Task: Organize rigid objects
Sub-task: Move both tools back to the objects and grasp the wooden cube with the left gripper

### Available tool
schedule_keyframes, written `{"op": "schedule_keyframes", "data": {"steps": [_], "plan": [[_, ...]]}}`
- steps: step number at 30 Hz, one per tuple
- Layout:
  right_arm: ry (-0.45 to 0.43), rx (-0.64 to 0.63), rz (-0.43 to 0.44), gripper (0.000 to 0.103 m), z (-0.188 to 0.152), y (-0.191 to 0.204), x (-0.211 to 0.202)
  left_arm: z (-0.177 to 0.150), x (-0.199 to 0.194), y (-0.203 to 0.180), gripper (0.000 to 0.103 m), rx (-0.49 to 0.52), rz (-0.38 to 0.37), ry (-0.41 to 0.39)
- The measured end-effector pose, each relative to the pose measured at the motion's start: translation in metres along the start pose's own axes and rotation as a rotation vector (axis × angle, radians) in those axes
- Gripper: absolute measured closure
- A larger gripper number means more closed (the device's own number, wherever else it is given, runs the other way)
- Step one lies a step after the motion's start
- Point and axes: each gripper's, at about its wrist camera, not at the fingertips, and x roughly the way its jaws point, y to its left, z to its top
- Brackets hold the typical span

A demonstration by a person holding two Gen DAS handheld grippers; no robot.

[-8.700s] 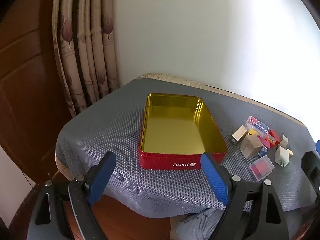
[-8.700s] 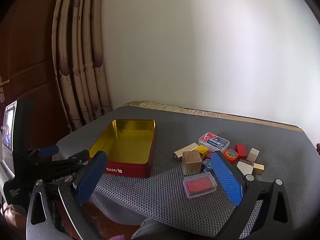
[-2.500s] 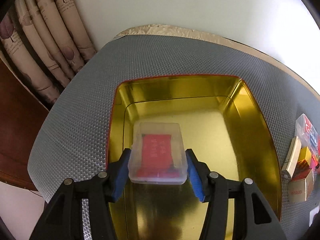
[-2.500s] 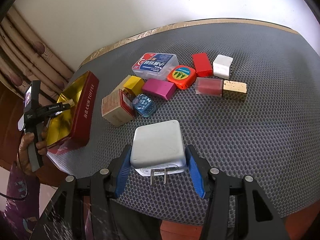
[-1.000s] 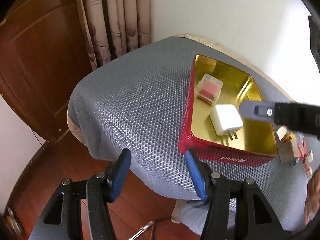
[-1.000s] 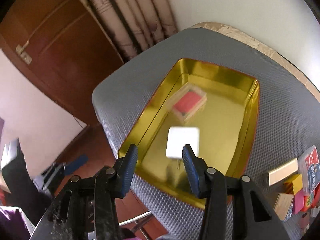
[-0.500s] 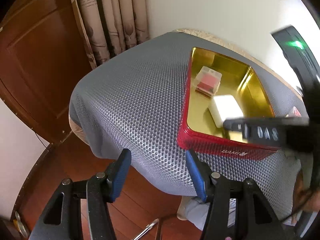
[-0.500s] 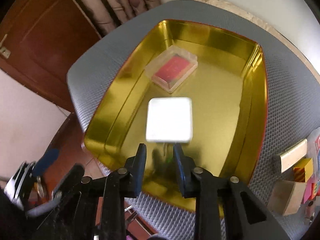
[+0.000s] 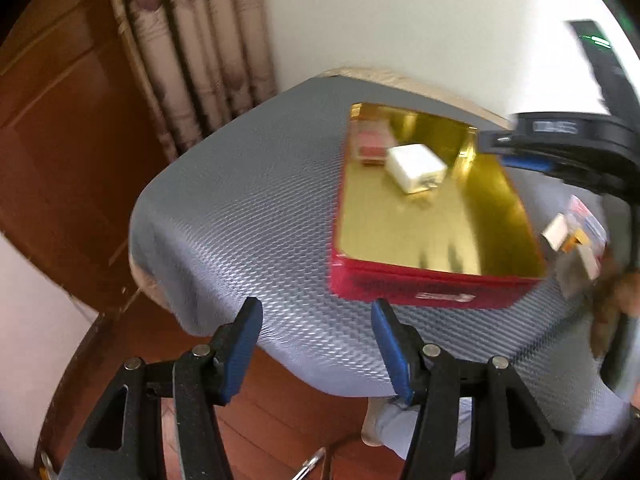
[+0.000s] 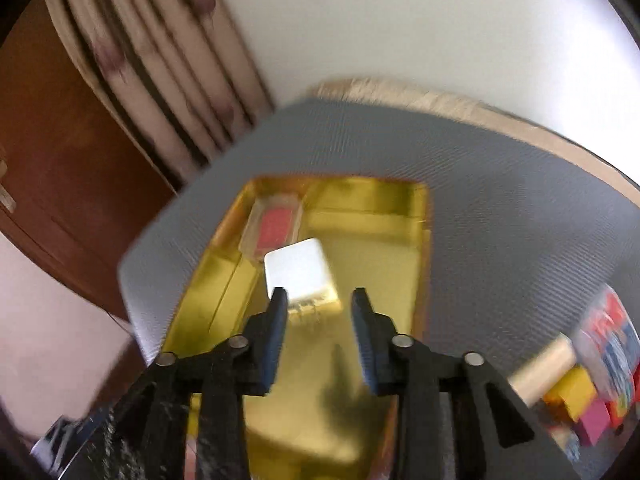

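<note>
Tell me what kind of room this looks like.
Probably a room in a home, maybe a bedroom or living room. Patterned curtains hang beside a wooden door, the floor is wood, and a small table covered with grey mesh matting stands against a plain white wall.

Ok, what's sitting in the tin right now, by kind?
White plug adapter: 1
Clear case with red insert: 1
Total in the gold-lined tin: 2

Pile of small objs at right edge: motion-blurred and cut off, can't ID most. Clear case partly hidden behind white charger; tin's label unreadable.
</note>
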Motion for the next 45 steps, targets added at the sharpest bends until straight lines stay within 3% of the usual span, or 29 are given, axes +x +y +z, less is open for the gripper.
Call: {"op": "schedule_keyframes", "data": {"steps": [2, 5, 8, 11, 16, 22, 24, 26, 28, 37, 41, 45], "plan": [[-0.048, 0.027, 0.017, 0.049, -0.016, -0.019, -0.031, -0.002, -0.004, -0.01, 0.045, 0.037, -0.076, 0.001], [-0.1, 0.042, -0.039, 0.045, -0.056, -0.057, -0.078, -0.007, -0.008, -0.029, 0.045, 0.106, -0.217, 0.02], [-0.123, 0.04, -0.213, 0.043, -0.103, -0.104, -0.12, -0.014, -0.009, -0.057, 0.045, 0.197, -0.333, 0.074], [-0.103, 0.056, -0.467, 0.038, -0.143, -0.164, -0.152, -0.015, -0.018, -0.086, 0.045, 0.253, -0.425, 0.099], [-0.107, 0.192, -0.601, 0.038, -0.181, -0.245, -0.195, 0.017, -0.019, -0.149, 0.045, 0.271, -0.507, 0.175], [-0.137, 0.29, -0.556, 0.036, -0.211, -0.285, -0.209, 0.058, 0.015, -0.215, 0.045, 0.258, -0.5, 0.308], [-0.155, 0.289, -0.528, 0.035, -0.214, -0.284, -0.212, 0.066, 0.026, -0.228, 0.045, 0.233, -0.491, 0.338], [-0.169, 0.278, -0.511, 0.025, -0.215, -0.279, -0.214, 0.073, 0.038, -0.237, 0.045, 0.204, -0.476, 0.376], [-0.181, 0.276, -0.484, 0.025, -0.217, -0.28, -0.218, 0.079, 0.052, -0.244, 0.045, 0.171, -0.458, 0.411], [-0.221, 0.382, -0.376, 0.024, -0.227, -0.295, -0.23, 0.076, 0.076, -0.263, 0.045, 0.171, -0.388, 0.443], [-0.217, 0.368, -0.371, 0.023, -0.226, -0.294, -0.228, 0.073, 0.092, -0.271, 0.045, 0.17, -0.367, 0.46], [-0.21, 0.361, -0.372, 0.022, -0.224, -0.292, -0.224, 0.067, 0.098, -0.26, 0.047, 0.118, -0.394, 0.445]]}}
